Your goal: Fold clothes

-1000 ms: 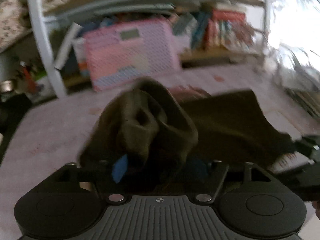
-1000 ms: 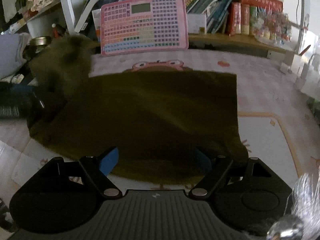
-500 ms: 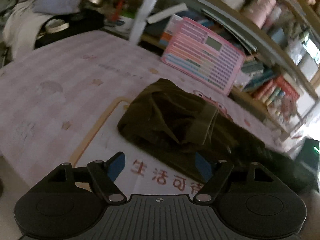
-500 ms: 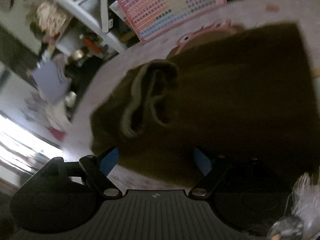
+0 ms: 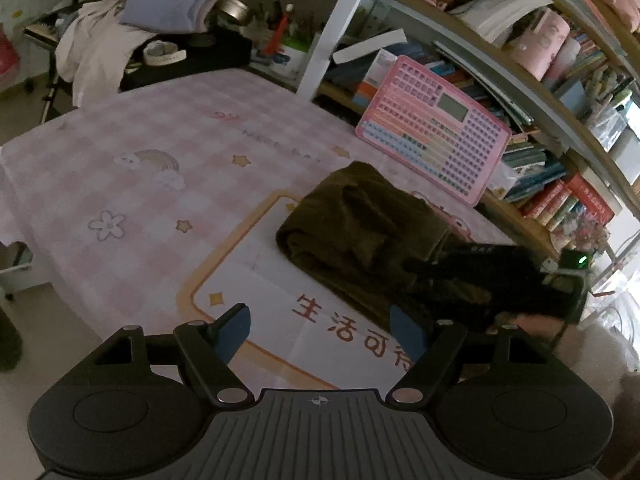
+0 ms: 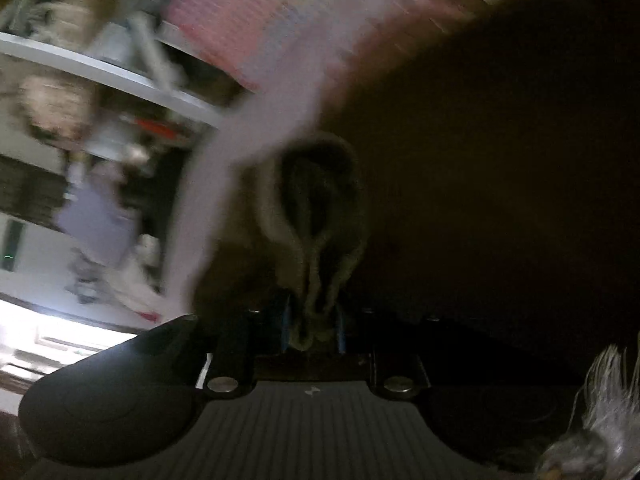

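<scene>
The left gripper point(image 5: 320, 330) hangs over the near edge of the worktop point(image 5: 120, 184), its jaws spread wide with nothing between them; only the white printed mat point(image 5: 264, 280) with its red characters shows in the gap. At about one o'clock from that gripper lies the dark olive garment point(image 5: 360, 224), bunched and partly doubled over on the mat. Beyond it, toward twelve to one o'clock, a pink keyboard toy point(image 5: 436, 128) leans against the bookshelf point(image 5: 520, 92) packed with books. Far off at ten o'clock, pale clothes point(image 5: 132, 20) are piled on a dark stand.

At three o'clock in the left wrist view, the right gripper point(image 5: 492, 280) lies across the garment's right end. Its own camera is heavily blurred, yet it shows the right gripper point(image 6: 314, 320) with jaws that have just been closing, now drawn narrow and pinching a lighter ribbed edge of the garment point(image 6: 480, 160), which loops up toward twelve o'clock and fills the right of that view.
</scene>
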